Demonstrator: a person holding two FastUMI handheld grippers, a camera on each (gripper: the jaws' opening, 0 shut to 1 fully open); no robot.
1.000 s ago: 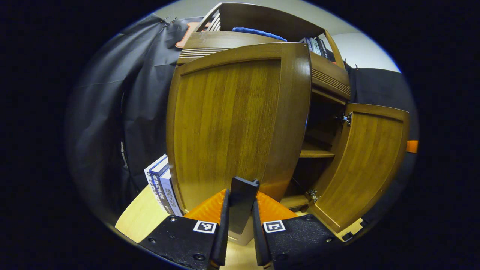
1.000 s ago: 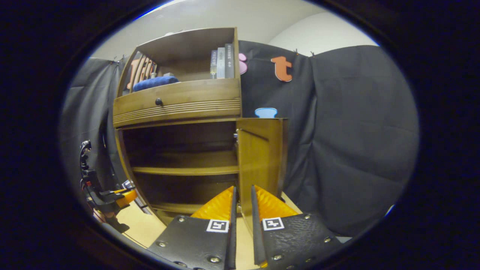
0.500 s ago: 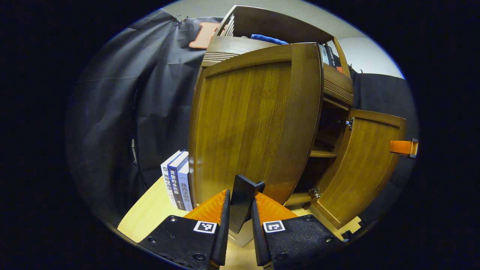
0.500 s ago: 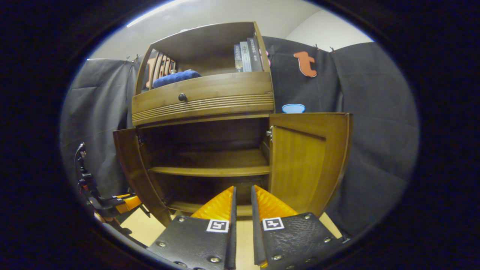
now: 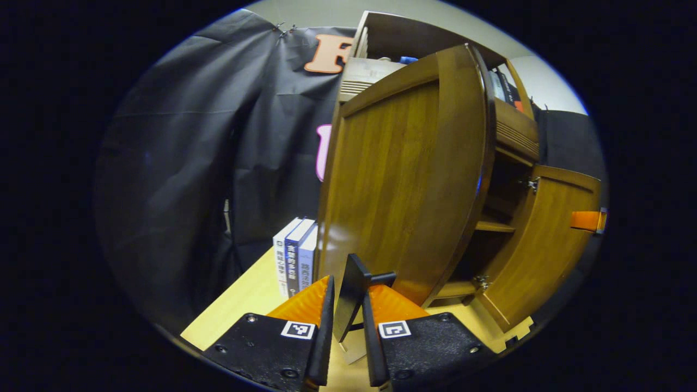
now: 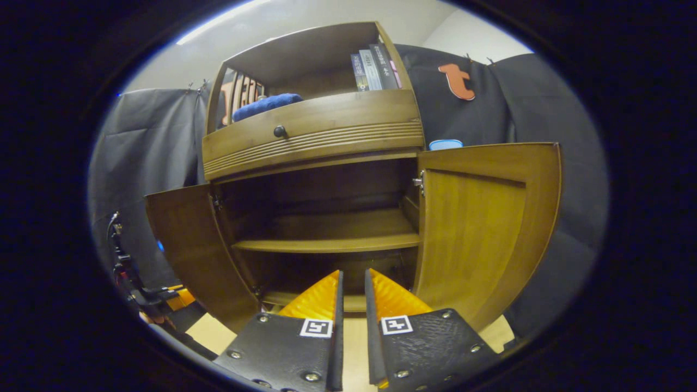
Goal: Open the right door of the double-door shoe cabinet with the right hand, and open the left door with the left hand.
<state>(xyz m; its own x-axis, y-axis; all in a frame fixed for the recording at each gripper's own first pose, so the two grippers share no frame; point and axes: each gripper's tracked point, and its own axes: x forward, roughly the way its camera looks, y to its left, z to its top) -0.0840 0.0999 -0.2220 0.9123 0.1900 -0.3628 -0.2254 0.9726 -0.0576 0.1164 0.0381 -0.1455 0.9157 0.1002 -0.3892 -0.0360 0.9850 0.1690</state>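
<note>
Your left gripper [image 5: 346, 305] pinches the left door's [image 5: 403, 179] handle [image 5: 351, 291].
Right gripper [image 6: 351, 296]: fingers nearly closed, empty, facing cabinet [image 6: 313, 130]; right door [image 6: 482, 223] wide open.

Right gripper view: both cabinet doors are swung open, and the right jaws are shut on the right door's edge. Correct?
Not quite. In the right gripper view the right gripper has its jaws nearly closed on nothing; the right door stands open off to the side, clear of them. Both doors are open, the left door too.
</note>
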